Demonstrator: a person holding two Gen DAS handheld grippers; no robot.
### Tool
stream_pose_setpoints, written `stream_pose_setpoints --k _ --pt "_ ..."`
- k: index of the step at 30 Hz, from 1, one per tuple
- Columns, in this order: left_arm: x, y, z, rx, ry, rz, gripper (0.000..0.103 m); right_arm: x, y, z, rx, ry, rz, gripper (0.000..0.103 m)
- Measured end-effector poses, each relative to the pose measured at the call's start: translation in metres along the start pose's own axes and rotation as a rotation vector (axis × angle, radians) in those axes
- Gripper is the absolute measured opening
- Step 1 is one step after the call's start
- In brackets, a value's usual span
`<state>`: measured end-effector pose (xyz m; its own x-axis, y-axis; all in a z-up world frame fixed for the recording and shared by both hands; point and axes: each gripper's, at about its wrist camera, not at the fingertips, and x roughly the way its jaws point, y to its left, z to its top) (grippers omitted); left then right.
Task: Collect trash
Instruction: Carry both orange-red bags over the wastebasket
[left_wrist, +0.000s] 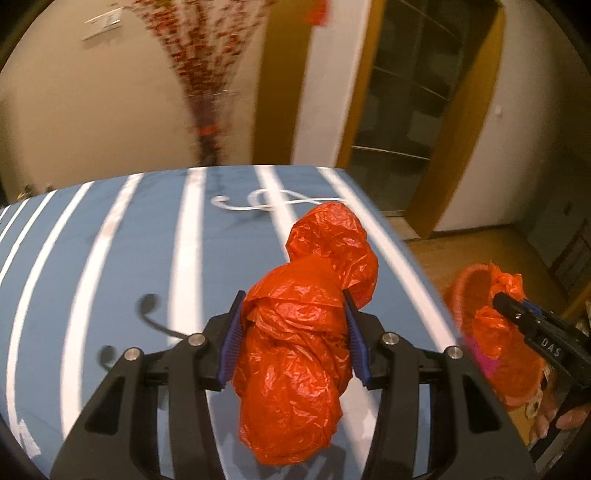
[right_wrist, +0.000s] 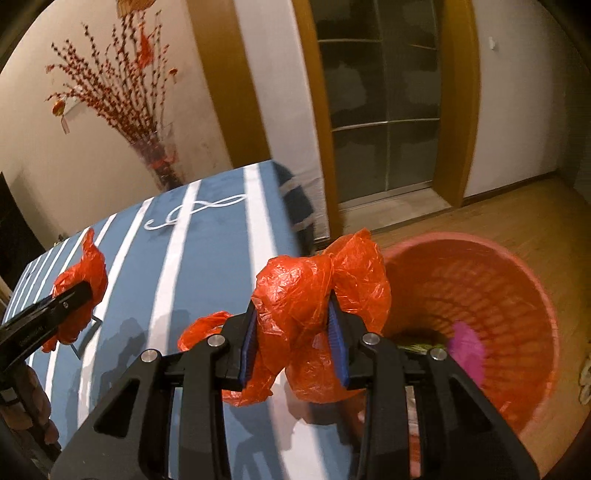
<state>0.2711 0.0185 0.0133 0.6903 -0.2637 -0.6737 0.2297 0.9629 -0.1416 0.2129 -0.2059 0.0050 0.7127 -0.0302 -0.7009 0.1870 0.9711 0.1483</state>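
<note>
Between left claw (left_wrist: 293, 325) pads: orange bag (left_wrist: 295, 350), gripped | right claw (right_wrist: 293, 345): clamps second orange bag (right_wrist: 306, 295) beside basket (right_wrist: 517, 295)

One crumpled orange plastic bag (left_wrist: 295, 347) hangs pinched between blue pads above the blue, white-striped table, twisted into a lower bulge and an upper knob. A second orange bag (right_wrist: 314, 317), bunched the same way, is clamped over the table's edge beside a round pink basket (right_wrist: 532, 295) on the floor. Something magenta, too blurred to identify, lies inside the basket.
</note>
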Motion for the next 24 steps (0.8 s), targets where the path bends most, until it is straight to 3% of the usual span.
stream_pose_setpoints --k 15,24 --pt "0.007 -0.161 -0.014 0.153 0.037 -0.200 0.049 -0.044 -0.096 -0.020 0.055 -0.069 -0.109 0.033" --pt "0.031 -0.219 -0.019 0.208 0.076 -0.255 0.050 -0.050 -0.138 -0.026 0.106 -0.078 -0.136 0.033"
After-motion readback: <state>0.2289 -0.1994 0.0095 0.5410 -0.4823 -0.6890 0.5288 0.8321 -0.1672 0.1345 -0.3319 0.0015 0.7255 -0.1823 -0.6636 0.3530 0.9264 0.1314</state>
